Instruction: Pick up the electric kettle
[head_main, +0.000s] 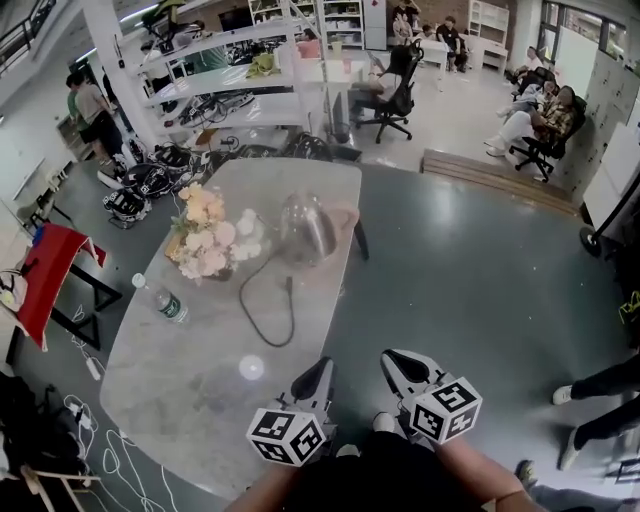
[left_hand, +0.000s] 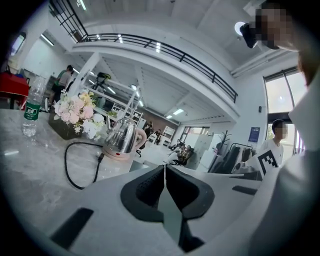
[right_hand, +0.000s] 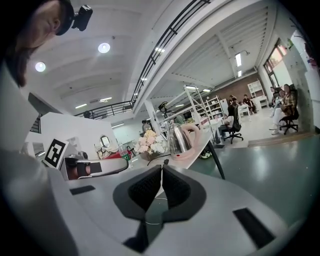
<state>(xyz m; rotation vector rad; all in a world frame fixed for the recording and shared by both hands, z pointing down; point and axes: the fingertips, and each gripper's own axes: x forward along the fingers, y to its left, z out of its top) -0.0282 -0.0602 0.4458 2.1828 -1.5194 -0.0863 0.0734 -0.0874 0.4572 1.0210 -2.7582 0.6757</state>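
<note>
A shiny steel electric kettle (head_main: 305, 228) with a pink handle and base stands on the far part of the marble table (head_main: 170, 390), near its right edge. Its black cord (head_main: 268, 310) loops toward me across the tabletop. My left gripper (head_main: 324, 364) hovers at the table's near right edge, shut, with nothing between its jaws. My right gripper (head_main: 389, 358) is beside it over the floor, also shut and empty. Both are well short of the kettle. The left gripper view shows the kettle (left_hand: 122, 137) ahead and to the left of the gripper (left_hand: 164, 169). In the right gripper view the kettle (right_hand: 181, 138) stands ahead, slightly right of the gripper (right_hand: 161, 169).
A bunch of pale flowers (head_main: 205, 240) lies left of the kettle, and a water bottle (head_main: 160, 298) stands nearer the left edge. A red-covered stand (head_main: 50, 275) sits left of the table. People sit on chairs (head_main: 540, 125) at the far right, and shelving (head_main: 230, 80) stands behind.
</note>
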